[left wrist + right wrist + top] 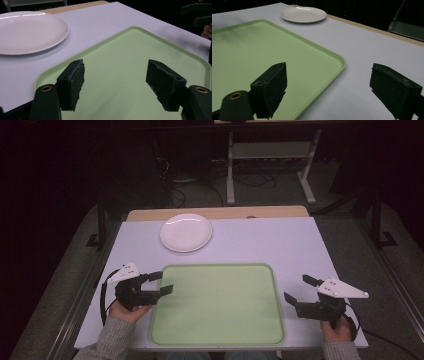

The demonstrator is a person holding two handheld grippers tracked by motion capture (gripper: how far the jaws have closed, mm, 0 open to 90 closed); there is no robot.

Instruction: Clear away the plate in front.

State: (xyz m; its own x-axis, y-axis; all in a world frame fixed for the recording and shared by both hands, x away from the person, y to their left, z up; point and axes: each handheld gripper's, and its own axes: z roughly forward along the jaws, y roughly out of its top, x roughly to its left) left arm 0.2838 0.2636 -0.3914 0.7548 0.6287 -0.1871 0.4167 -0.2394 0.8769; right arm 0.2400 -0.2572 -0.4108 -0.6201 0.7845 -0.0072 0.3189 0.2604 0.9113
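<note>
Tray (218,304), pale green with rounded corners and a low raised rim, lying flat on the white tabletop (280,240) at the person's side of the table, between the two hand-held grippers. Its long axis runs left to right across the high view, parallel to the near table edge; nothing lies in it.

Left gripper (161,282) held at the tray's left edge with both jaws pointing right, out over the tray's near-left corner. Jaws stand wide apart and hold nothing; green tray surface fills the gap between the pads (72,83) in the left gripper view.

Right gripper (300,289) held just beside the tray's right edge, jaws pointing left and away toward the tray. These jaws too are spread wide and empty. The right gripper view places one pad (270,87) over the tray's rim and the other over bare tabletop, a detail the high view leaves unclear.

White round plate (186,232) resting on the tabletop beyond the tray's far-left corner, apart from it and bearing nothing. The left gripper view shows it large at upper left, the right gripper view small and distant. The high view adds a wooden strip (218,213) along the far table edge, the person's grey sleeves (112,337), and table legs and cables on the dark floor beyond.
</note>
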